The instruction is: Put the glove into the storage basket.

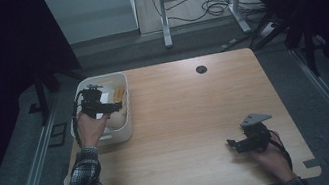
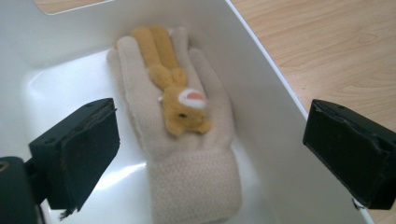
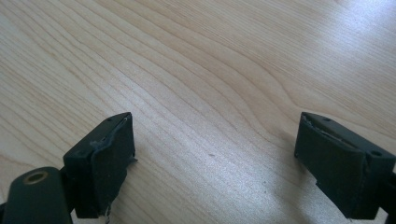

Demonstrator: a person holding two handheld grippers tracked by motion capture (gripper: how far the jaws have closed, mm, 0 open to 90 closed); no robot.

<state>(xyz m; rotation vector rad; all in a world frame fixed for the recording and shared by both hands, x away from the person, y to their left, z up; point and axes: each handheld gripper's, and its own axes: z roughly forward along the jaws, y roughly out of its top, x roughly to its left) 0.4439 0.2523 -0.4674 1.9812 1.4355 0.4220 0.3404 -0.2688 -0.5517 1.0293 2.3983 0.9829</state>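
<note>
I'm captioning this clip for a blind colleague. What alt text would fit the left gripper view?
A cream knitted glove with a yellow plush animal sewn on its back lies flat in a white plastic bin. The left gripper hangs above it, its two black jaws wide apart and touching nothing. A strip of wooden table shows beyond the bin's wall.

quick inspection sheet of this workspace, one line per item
surface: wooden table, round hole near far edge
job's things: cream glove with yellow bunny on it, lying in white bin at table's left
clutter: nothing seen
grippers: left tool over the bin, jaws open, glove lies loose below; right tool open above bare wood, near right
cables: one trails from each tool; loose loops on floor behind table
surroundings: dim room, metal desk frame beyond, floor rails at both sides
</note>
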